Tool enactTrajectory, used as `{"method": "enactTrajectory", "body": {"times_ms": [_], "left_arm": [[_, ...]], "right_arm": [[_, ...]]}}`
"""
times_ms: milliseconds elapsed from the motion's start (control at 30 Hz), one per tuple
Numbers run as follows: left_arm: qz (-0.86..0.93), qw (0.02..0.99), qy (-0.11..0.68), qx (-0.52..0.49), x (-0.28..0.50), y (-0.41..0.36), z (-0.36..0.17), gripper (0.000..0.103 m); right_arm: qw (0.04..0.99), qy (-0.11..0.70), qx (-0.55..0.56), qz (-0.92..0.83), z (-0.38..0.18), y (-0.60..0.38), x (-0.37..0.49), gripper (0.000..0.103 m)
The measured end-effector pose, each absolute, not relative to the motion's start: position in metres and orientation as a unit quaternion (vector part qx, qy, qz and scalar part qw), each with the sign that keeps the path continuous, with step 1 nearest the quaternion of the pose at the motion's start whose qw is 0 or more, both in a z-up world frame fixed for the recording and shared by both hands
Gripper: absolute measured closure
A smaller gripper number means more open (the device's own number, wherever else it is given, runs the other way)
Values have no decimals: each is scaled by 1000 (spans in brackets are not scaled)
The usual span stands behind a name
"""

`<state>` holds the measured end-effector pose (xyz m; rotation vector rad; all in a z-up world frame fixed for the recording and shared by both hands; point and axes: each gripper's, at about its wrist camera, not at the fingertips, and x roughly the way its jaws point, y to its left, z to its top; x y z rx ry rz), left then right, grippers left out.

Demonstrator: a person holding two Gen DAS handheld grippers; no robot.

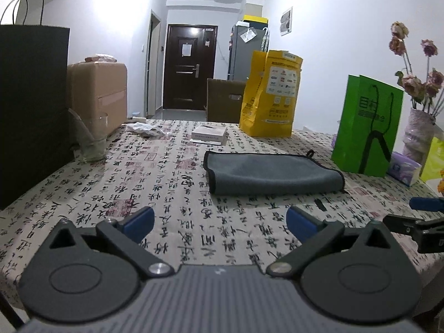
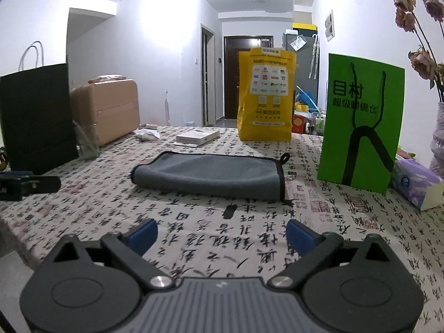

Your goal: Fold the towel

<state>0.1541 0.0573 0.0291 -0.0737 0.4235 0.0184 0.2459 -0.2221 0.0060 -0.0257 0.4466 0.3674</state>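
A grey towel (image 1: 272,173) with black edging lies folded on the table; it also shows in the right wrist view (image 2: 213,174). A small black loop sticks up at its far corner. My left gripper (image 1: 220,223) is open and empty, held above the cloth short of the towel. My right gripper (image 2: 222,234) is open and empty, also short of the towel. The right gripper shows at the right edge of the left wrist view (image 1: 416,216). The left gripper shows at the left edge of the right wrist view (image 2: 27,184).
The table wears a calligraphy-print cloth (image 1: 177,194). On it stand a black paper bag (image 1: 30,105), a glass (image 1: 91,138), a white box (image 1: 209,134), a yellow bag (image 1: 270,97), a green bag (image 1: 366,125), a tissue pack (image 2: 416,183) and a flower vase (image 1: 419,136).
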Motion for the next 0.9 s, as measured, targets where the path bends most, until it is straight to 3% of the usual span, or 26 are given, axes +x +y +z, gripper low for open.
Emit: {"method": "enactTrajectory", "body": {"times_ms": [900], "left_arm": [[-22,987,160,2,47,23,17,0]], "right_arm": [[969,151,-23,195,-1,-218,123,0]]}}
